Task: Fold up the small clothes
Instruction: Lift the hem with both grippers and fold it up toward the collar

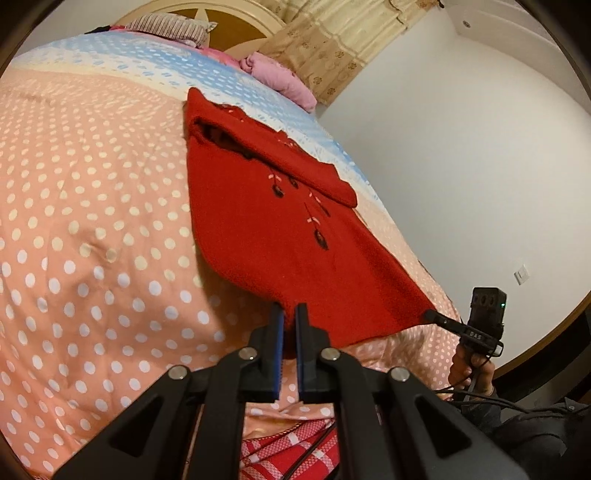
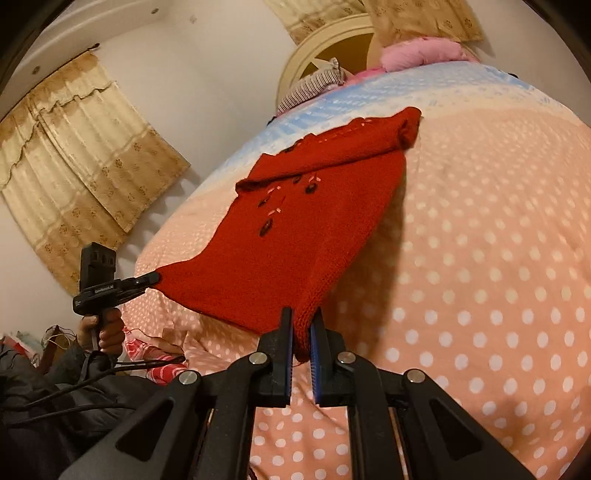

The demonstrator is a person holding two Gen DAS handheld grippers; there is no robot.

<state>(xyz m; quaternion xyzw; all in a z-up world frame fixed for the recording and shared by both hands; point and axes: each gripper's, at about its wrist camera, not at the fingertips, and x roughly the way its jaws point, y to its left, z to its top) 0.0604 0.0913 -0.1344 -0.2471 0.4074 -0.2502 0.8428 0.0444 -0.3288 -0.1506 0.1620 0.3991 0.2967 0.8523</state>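
Observation:
A small red knit sweater (image 1: 280,221) with dark embroidered flowers lies on the polka-dot bed, its sleeves folded across the top; it also shows in the right wrist view (image 2: 295,229). My left gripper (image 1: 290,314) is shut on one bottom hem corner of the sweater. My right gripper (image 2: 302,321) is shut on the other bottom hem corner. Both hold the hem lifted off the bed, stretched between them. The right gripper shows in the left wrist view (image 1: 430,315), and the left gripper in the right wrist view (image 2: 155,277).
The pink polka-dot duvet (image 1: 92,221) covers the bed, with a blue band further up. A striped pillow (image 1: 170,27) and a pink bundle (image 1: 280,77) lie near the headboard. A white wall (image 1: 461,147) and beige curtains (image 2: 74,155) flank the bed.

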